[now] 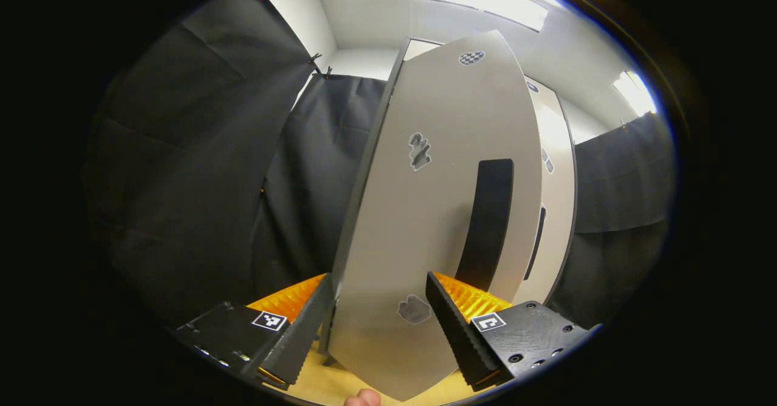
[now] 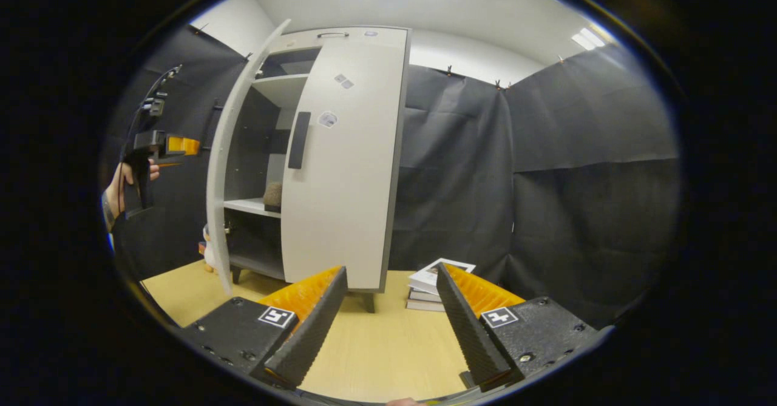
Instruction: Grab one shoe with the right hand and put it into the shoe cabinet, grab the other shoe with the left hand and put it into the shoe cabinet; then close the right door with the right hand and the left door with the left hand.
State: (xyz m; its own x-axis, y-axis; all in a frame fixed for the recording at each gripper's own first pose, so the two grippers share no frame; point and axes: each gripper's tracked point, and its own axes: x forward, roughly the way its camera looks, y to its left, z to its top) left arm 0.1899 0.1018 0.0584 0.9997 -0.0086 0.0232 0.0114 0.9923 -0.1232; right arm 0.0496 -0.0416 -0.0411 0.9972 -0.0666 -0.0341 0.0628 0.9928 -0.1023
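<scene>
We judge a shoe (image 2: 274,195) shelved in the cabinet (image 2: 340,157), its right door (image 2: 349,169) shut, the left door (image 1: 437,212) ajar between our released left claw (image 1: 379,324); right claw (image 2: 391,321) released too.

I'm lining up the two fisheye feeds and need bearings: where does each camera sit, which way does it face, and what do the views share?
Left gripper view: rides the left gripper, close against the left door, fingers apart around its edge.
Right gripper view: rides the right gripper, farther back, facing the shoe cabinet and some books; a hand holds the left gripper at left.
Shared: cabinet, left door, right door.
</scene>
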